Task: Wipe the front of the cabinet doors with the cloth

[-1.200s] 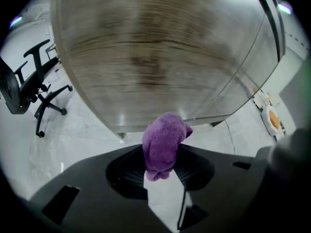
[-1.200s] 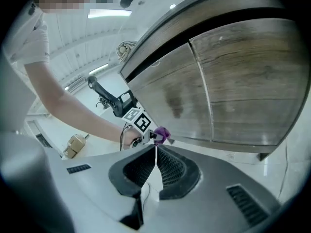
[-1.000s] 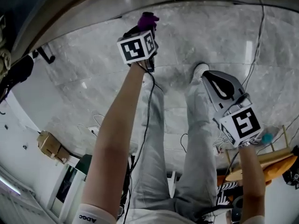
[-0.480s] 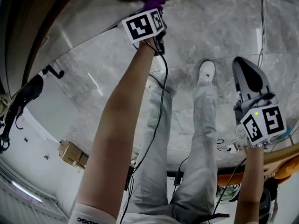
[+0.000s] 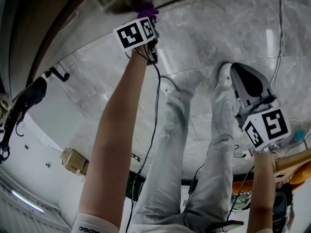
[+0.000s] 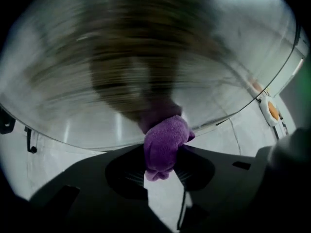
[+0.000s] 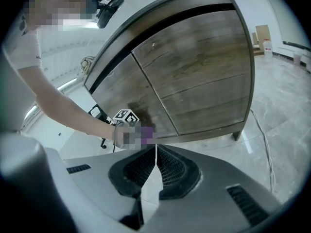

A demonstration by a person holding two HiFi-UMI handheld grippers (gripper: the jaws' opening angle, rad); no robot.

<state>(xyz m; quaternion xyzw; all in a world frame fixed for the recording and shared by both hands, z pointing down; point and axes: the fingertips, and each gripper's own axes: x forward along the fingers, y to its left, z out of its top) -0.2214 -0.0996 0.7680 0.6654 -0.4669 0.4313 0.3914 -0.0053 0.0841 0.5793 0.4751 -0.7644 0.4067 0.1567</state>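
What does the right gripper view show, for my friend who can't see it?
The left hand-held gripper holds a purple cloth against the lower part of a wooden cabinet door. In front, the right hand-held gripper has its jaws shut together, with nothing between them.

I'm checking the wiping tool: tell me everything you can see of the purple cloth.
The purple cloth is fluffy, fleece-like, bunched into a wad. The left gripper clamps it between its jaws, a tuft poking out behind. Its front end appears pressed against the wood-grain cabinet door, near its lower edge.
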